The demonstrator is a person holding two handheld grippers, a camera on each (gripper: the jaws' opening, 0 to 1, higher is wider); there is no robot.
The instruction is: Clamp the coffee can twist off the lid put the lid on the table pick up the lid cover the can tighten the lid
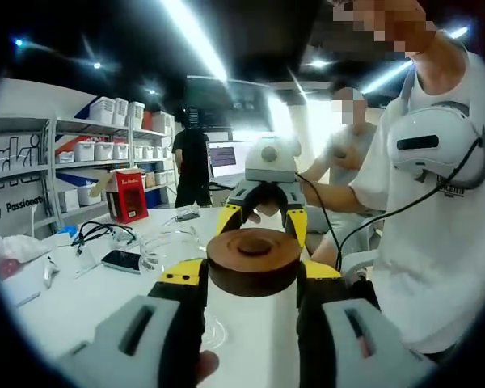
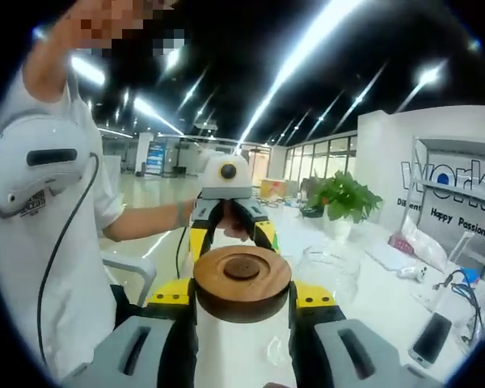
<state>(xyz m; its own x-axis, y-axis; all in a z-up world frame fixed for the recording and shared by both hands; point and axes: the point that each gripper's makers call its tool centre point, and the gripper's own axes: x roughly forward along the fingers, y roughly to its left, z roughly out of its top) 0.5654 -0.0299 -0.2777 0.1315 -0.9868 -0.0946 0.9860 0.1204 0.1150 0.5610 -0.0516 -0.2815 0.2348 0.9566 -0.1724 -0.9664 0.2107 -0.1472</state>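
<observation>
- The left gripper (image 1: 255,279) has its 2 jaws clamped on the wooden lid (image 1: 254,260).
- The right gripper (image 2: 242,295) also clamps this lid, opposite, at 12 o'clock.
- The table (image 1: 89,295) lies below.

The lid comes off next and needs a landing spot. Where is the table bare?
Bare white table lies between the phone and the lidded can. In the right gripper view, another strip sits between the glass jar and phone. Crowded: cables beyond the phone.
</observation>
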